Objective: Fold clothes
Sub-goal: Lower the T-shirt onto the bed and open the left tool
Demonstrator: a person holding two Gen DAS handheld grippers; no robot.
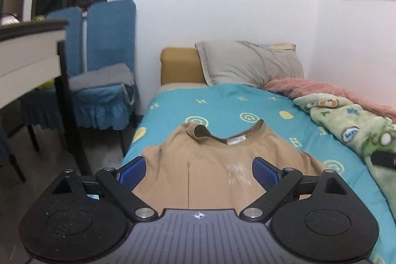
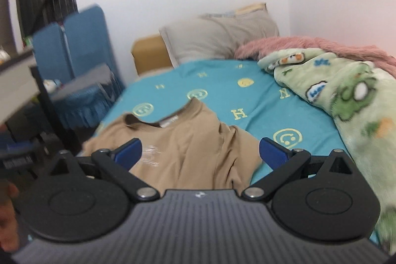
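A tan T-shirt (image 1: 210, 165) lies spread front-up on the teal bed sheet (image 1: 259, 100), collar toward the pillow, with pale lettering on its chest. My left gripper (image 1: 198, 171) hovers open above the shirt's lower half, its blue pads wide apart with nothing between them. In the right wrist view the same T-shirt (image 2: 188, 147) shows a rumpled right sleeve. My right gripper (image 2: 200, 152) is open over that side of the shirt, holding nothing. The shirt's hem is hidden under both gripper bodies.
A grey pillow (image 1: 250, 63) leans on a tan headboard (image 1: 180, 66). A green cartoon blanket (image 2: 346, 100) and a pink fluffy blanket (image 2: 309, 43) pile along the bed's right side. Blue-covered chairs (image 1: 99, 81) and a white table (image 1: 27, 41) stand left of the bed.
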